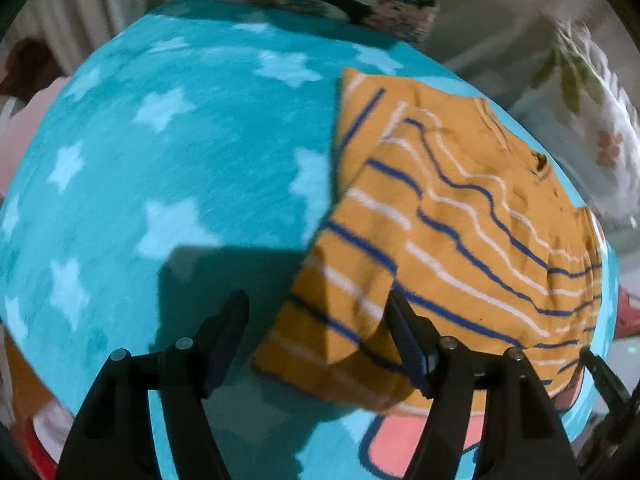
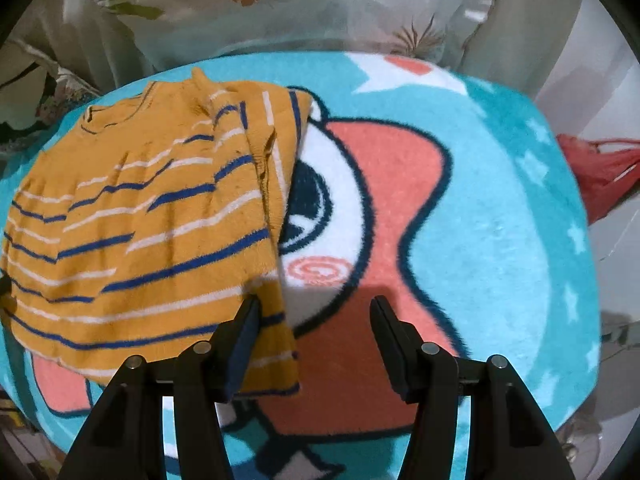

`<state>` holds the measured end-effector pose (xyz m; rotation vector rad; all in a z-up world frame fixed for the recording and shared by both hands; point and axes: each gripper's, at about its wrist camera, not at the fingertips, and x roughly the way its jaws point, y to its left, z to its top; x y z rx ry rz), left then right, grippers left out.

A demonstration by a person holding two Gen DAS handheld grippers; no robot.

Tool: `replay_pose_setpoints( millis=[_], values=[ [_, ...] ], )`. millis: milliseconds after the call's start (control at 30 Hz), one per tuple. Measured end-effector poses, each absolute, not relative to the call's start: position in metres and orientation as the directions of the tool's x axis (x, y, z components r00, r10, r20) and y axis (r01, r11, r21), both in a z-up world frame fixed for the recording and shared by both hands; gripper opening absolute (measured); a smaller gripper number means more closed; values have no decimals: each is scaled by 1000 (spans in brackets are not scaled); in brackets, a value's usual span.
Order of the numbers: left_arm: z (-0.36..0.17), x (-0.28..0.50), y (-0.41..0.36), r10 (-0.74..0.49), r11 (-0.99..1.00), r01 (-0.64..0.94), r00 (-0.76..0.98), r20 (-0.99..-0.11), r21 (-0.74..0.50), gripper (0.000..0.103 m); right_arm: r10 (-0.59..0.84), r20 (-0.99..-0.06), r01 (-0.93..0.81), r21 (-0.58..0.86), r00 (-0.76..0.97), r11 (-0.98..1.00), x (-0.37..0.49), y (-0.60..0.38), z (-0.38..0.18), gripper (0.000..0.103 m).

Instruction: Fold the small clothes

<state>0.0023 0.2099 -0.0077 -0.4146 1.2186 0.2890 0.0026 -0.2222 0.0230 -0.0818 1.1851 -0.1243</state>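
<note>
A small orange shirt [image 1: 460, 220] with blue and white stripes lies on a turquoise star-print blanket [image 1: 180, 160]. Its sides look folded inward. In the left wrist view my left gripper [image 1: 316, 308] hangs open over the shirt's near left corner. One of its fingers [image 1: 236, 312] is over bare blanket, the other over the cloth, and nothing is pinched. In the right wrist view the shirt [image 2: 140, 220] fills the left half. My right gripper [image 2: 315, 308] stands open at its right edge, over the blanket's [image 2: 500, 220] pink cartoon figure, and its left finger [image 2: 250, 316] is over the hem.
Floral pillows [image 2: 280, 8] lie beyond the blanket's far edge, also seen as a pale floral cushion [image 1: 592, 100] at the right. A red cloth [image 2: 600, 176] sits off the blanket's right side. Bare blanket stretches left of the shirt in the left wrist view.
</note>
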Motion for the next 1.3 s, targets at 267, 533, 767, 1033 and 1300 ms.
replay_pose_setpoints(
  millis=[267, 533, 767, 1033, 1300],
  values=[
    [11, -29, 196, 50, 882, -455, 346, -937, -121, 69, -200, -870, -21, -234, 450, 972, -20, -216, 48, 61],
    [16, -49, 174, 51, 879, -459, 354, -934, -126, 69, -194, -865, -40, -239, 462, 970, -36, -224, 54, 61],
    [24, -59, 154, 69, 883, -454, 372, -926, -116, 69, -216, -850, -54, -274, 481, 960, -51, -232, 57, 61],
    [31, -68, 131, 88, 897, -432, 384, -919, -95, 69, -227, -835, -74, -303, 501, 950, -61, -235, 60, 62],
    [33, -81, 119, 97, 901, -426, 385, -918, -84, 70, -254, -819, -97, -350, 515, 932, -70, -231, 60, 62]
  ],
)
